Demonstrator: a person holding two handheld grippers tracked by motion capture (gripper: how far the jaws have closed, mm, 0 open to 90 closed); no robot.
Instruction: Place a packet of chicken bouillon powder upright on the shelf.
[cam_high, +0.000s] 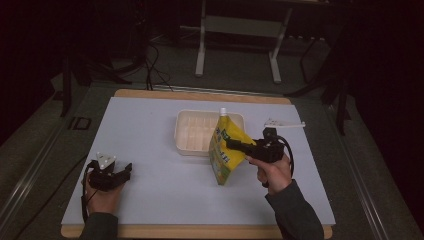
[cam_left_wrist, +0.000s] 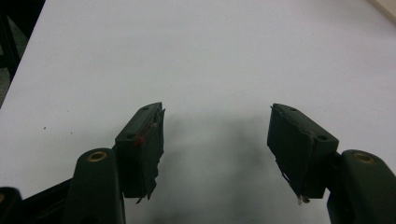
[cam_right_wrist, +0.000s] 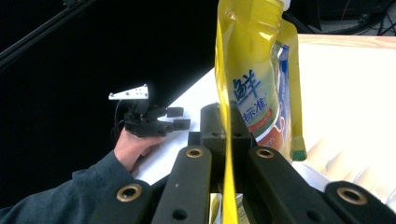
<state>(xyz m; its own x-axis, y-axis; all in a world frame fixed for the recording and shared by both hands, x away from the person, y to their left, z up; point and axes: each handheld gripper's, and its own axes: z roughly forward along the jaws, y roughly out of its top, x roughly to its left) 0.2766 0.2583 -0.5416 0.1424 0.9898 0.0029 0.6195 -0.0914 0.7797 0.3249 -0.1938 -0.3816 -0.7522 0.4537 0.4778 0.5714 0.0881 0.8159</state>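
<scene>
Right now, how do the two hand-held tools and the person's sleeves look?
Both are black two-jaw tools. The left tool carries a grey three-cornered plate on top, and its flat rectangular pads have frayed edges with a small red mark. The right tool has brass-coloured rivets and a trailing black cable. The sleeves are dark blue-grey.

The yellow pouch (cam_right_wrist: 254, 70) looks like glossy plastic film, smooth and faintly creased, with a printed label and a hard white plastic spout (cam_high: 223, 111). The white tray (cam_high: 192, 131) near the desk's far edge seems matt moulded plastic with a ribbed floor. A smooth, matt white sheet covers the desk (cam_high: 165, 185), with light wood showing along its edges. Each tool, the left tool (cam_left_wrist: 217, 154) and the right tool (cam_right_wrist: 227, 122), is matt black plastic with brass-coloured rivets; the left one's pads (cam_left_wrist: 148, 154) look rough and frayed. The sleeve (cam_right_wrist: 60, 200) is soft blue-grey cloth.
</scene>
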